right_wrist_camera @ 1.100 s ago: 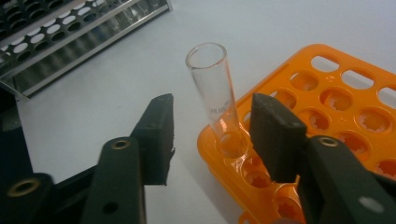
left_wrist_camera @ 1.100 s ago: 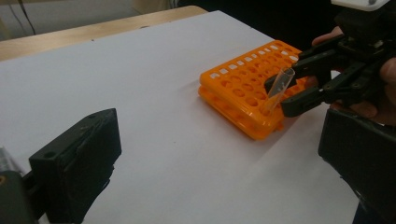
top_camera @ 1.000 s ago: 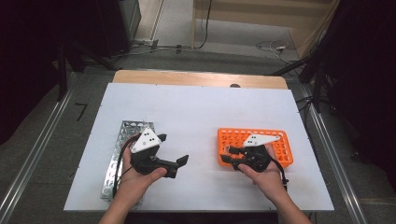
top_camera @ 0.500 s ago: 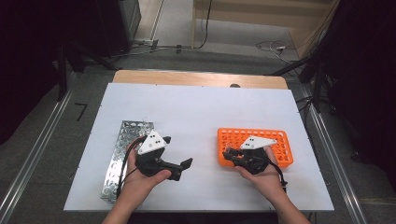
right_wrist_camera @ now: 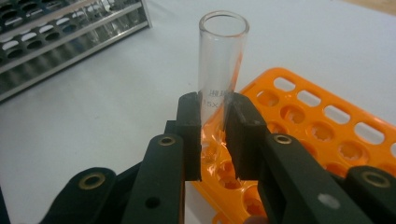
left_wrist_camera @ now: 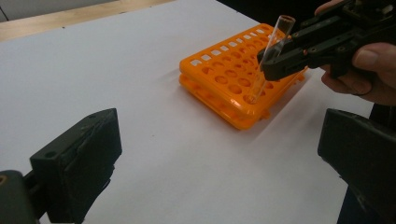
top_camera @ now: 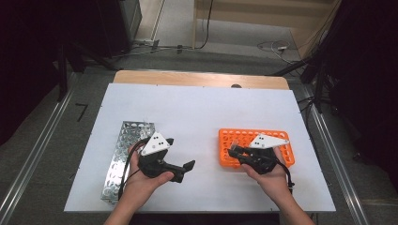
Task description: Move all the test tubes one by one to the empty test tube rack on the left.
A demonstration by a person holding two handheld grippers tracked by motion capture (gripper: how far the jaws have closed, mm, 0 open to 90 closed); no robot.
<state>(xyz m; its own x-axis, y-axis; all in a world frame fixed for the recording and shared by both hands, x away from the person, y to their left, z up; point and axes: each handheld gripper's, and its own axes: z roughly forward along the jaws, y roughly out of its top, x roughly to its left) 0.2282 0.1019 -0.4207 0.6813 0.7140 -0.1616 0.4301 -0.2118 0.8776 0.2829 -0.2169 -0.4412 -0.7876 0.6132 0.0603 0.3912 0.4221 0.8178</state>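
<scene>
Right gripper (right_wrist_camera: 214,135): jaws clenched on one clear glass test tube (right_wrist_camera: 222,60), having just closed on it; pads press the tube's middle from both sides. In the high view this gripper (top_camera: 234,152) sits at about 4 o'clock on the table, jaws pointing toward 9 o'clock.
Test tube: count one. Open mouth up, slightly tilted. In the left gripper view the tube (left_wrist_camera: 275,42) has its lower end in a hole at the near corner of the orange rack (left_wrist_camera: 224,79). Faint print on the glass, too small to read in full.
Right hand (top_camera: 270,176): wrapped round the gripper body, forearm entering from 6 o'clock.
Left gripper (top_camera: 185,168): jaws released, well apart, nothing between them; bare table between the two black pads (left_wrist_camera: 79,158). Held at about 7 o'clock on the table, pointing toward 3 o'clock, well apart from the orange rack.
Left hand (top_camera: 141,180): under the gripper, lying across the near end of the metal rack (top_camera: 124,145).
Racks: count two. Orange plastic one at 4 o'clock, many round holes; metal one (right_wrist_camera: 51,37) at 8 o'clock, perforated.
Grippers: count two, each with a grey three-cornered plate on top.
Surface: white table (top_camera: 197,112), wooden edge at 12 o'clock.
Room: grey floor, cables at 12 to 1 o'clock, dark areas on both sides.
</scene>
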